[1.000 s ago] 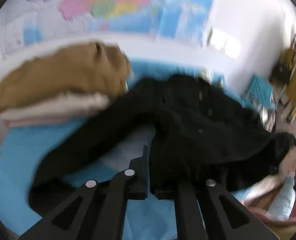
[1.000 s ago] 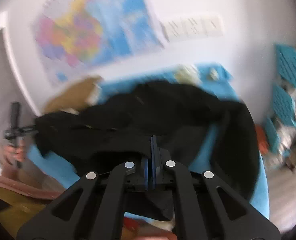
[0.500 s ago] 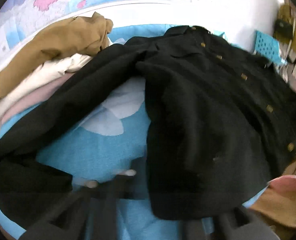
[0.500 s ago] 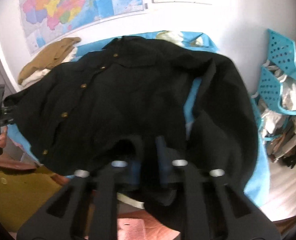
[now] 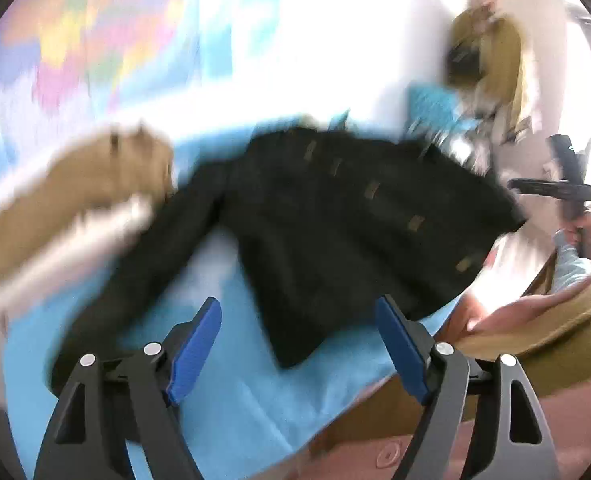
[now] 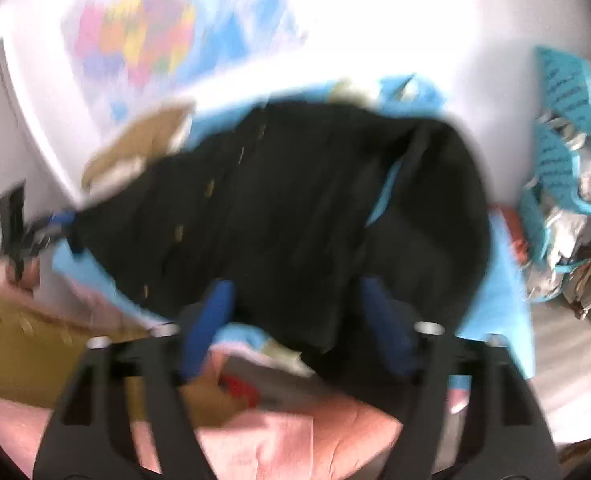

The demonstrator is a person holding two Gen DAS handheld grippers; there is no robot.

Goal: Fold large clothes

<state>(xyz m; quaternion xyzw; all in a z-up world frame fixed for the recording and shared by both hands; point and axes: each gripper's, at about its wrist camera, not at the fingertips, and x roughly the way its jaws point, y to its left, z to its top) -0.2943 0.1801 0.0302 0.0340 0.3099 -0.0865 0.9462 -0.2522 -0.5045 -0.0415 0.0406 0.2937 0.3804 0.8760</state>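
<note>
A black buttoned coat [image 5: 335,220] lies spread on the blue table cover [image 5: 231,400], one sleeve stretched toward the near left. It also shows in the right wrist view [image 6: 295,216], its hem near the front edge. My left gripper [image 5: 297,344] is open and empty, above the coat's lower edge. My right gripper [image 6: 295,320] is open and empty over the coat's hem. Both views are blurred by motion.
A pile of folded tan and cream clothes [image 5: 75,188] sits at the back left by the wall map. Blue baskets of clutter [image 6: 567,168] stand at the right. Pink and tan cloth [image 6: 295,432] lies below the table's front edge.
Both grippers were shut on the coat one second ago. They have let go and opened, and the coat has dropped flat on the table. Both cameras have pulled back.
</note>
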